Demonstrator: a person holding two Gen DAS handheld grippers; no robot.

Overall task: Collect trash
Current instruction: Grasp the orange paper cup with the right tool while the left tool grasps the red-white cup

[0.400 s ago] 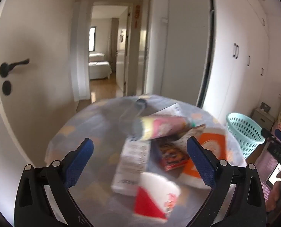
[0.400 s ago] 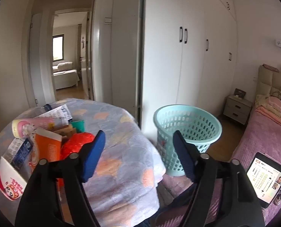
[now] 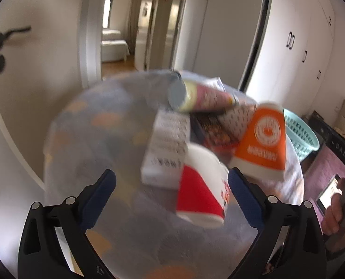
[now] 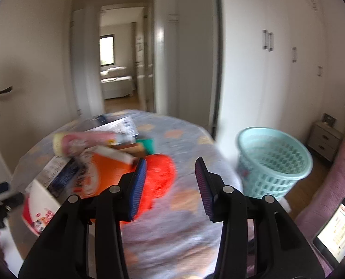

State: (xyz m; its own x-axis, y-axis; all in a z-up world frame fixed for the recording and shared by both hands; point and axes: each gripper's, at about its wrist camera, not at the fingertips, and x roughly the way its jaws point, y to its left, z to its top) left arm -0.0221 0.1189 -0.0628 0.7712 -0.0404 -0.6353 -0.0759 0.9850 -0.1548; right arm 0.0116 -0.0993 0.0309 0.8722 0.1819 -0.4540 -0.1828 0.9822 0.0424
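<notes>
The left gripper [image 3: 171, 187] is held open, and a red-and-white cup [image 3: 201, 191] is seen lying between its fingers, nearer the right one. The right gripper [image 4: 171, 174] is also held open; a red wrapper [image 4: 159, 177] is seen just beyond its left finger. A basket [image 4: 273, 162] is placed at the right.

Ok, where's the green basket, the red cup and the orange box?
Green basket [image 4: 273, 165]: right wrist view, woven side wall.
Red cup [image 3: 199, 194]: left wrist view, red side.
Orange box [image 3: 264, 139]: left wrist view, orange front face.
</notes>
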